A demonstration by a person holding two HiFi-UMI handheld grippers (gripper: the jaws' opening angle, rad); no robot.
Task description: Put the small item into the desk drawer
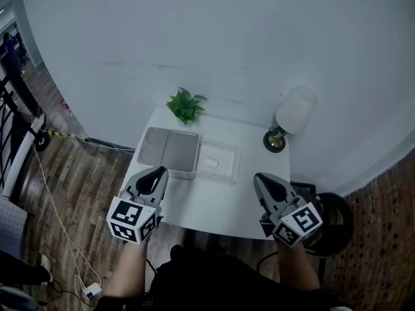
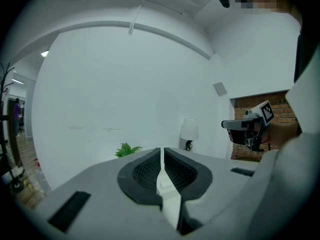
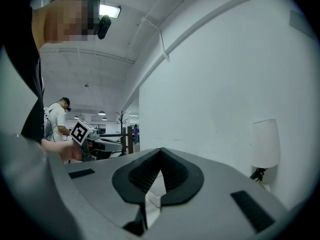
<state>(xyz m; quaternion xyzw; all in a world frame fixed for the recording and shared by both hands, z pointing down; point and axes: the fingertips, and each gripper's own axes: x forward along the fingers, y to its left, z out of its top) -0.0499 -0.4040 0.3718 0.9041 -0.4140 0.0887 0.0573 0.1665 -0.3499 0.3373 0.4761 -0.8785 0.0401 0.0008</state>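
The head view looks steeply down from well above onto the white worktop [image 1: 220, 199] at mid-frame, with the left claw [image 1: 161, 170] at lower left and the right claw [image 1: 259, 177] at lower right. The left gripper view and right gripper view each sit low and close behind their own jaws, which fill the lower frame, and face roughly level toward the white wall [image 1: 227, 31]. All three share the lamp [image 1: 293, 112], the head and left gripper views share the plant [image 1: 185, 105], and each gripper view catches the other claw at its side edge.
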